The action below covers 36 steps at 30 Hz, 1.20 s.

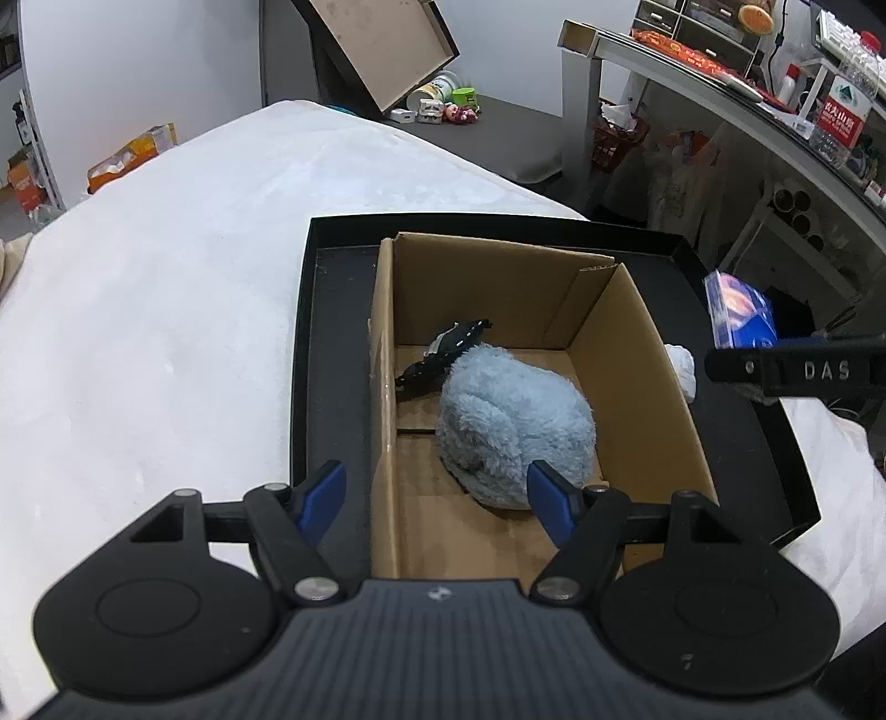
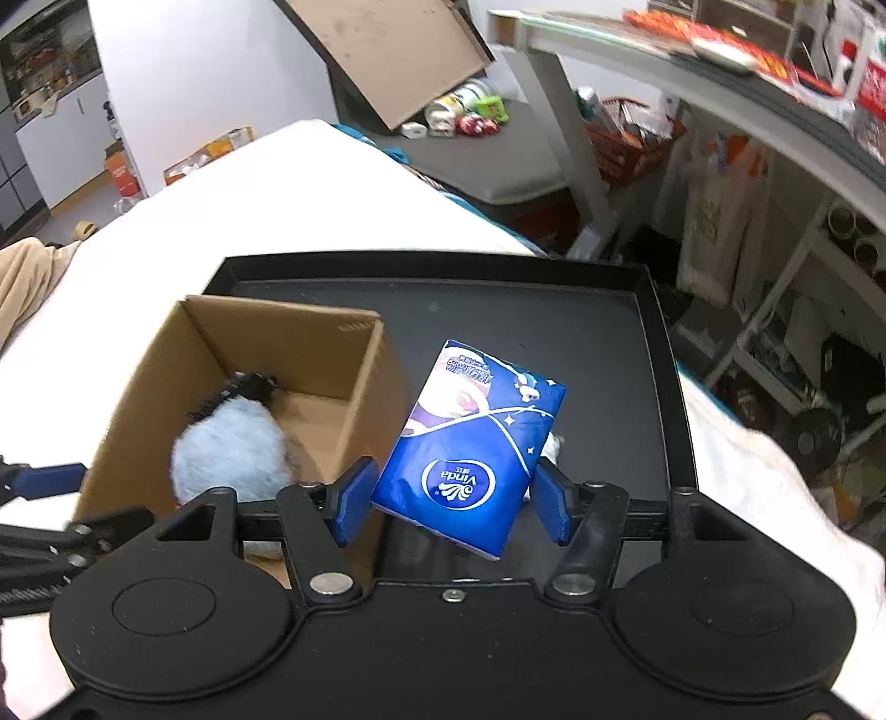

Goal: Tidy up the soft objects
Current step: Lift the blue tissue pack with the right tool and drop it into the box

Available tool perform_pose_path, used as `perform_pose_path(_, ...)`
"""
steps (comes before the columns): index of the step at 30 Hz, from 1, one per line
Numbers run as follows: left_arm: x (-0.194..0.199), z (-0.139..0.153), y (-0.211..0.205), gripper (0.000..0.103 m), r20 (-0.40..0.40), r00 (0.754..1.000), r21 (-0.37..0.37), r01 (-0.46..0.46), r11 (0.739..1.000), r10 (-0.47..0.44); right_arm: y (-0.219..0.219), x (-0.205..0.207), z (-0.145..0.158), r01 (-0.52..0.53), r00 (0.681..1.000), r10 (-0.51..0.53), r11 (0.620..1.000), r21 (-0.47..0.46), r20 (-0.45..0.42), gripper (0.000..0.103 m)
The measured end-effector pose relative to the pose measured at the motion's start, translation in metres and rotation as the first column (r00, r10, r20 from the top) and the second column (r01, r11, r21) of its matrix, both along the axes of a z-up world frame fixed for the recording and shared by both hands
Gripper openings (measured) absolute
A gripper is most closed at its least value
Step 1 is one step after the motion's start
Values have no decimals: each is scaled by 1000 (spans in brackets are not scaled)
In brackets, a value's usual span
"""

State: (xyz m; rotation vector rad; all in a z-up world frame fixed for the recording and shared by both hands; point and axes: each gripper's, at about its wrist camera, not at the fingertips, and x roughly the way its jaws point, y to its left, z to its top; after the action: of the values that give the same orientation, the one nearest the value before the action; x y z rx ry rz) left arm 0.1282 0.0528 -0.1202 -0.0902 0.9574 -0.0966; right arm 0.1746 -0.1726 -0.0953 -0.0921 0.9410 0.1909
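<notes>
My right gripper [image 2: 454, 473] is shut on a blue Vinda tissue pack [image 2: 470, 437] and holds it tilted above the black tray [image 2: 554, 310], just right of the cardboard box [image 2: 365, 399]. Inside the box lie a fluffy light-blue plush [image 2: 227, 448] and a small black item [image 2: 238, 390]. My left gripper [image 1: 436, 472] stands open over the near left wall of the cardboard box [image 1: 626, 332], its right finger beside the plush [image 1: 509, 426]. The left wrist view shows the tissue pack [image 1: 739, 310] at the far right, above the right gripper's arm [image 1: 797, 368].
The tray [image 1: 332, 343] rests on a white fluffy blanket [image 1: 166, 310]. A small white soft thing [image 1: 684, 368] lies on the tray right of the box. Behind are a tilted brown board [image 1: 382, 50], a cluttered desk [image 1: 692, 72] and floor clutter.
</notes>
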Motion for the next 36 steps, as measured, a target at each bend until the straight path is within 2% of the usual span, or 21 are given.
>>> perform_pose_path(6,0,-12,9,67,-10,1000,-46,-13,999,12,23,-1,13,-50,998,50,999,-5,31,59)
perform_pose_path(8,-1,-16,13,63,-13,1000,-59,-19,998,18,31,0,14,-67,997,67,998,-10,37,59)
perform_pose_path(16,-1,-32,30,31,-52,997,-140,-72,987,65,63,3,10,-128,991,129,991,-41,27,59)
perform_pose_path(19,-1,-35,34,21,-60,994,-145,-95,985,87,74,3,8,-158,987,159,986,-51,20,59)
perform_pose_path(22,-1,-36,38,21,-68,992,-164,-119,979,110,85,4,7,-188,982,189,981,-54,24,59)
perform_pose_path(28,-3,-35,36,21,-74,991,-155,-118,981,107,97,9,3,-204,978,206,975,-83,20,62)
perform_pose_path(36,-4,-31,29,21,-71,993,-125,-99,987,91,87,3,11,-180,982,185,978,-107,43,77)
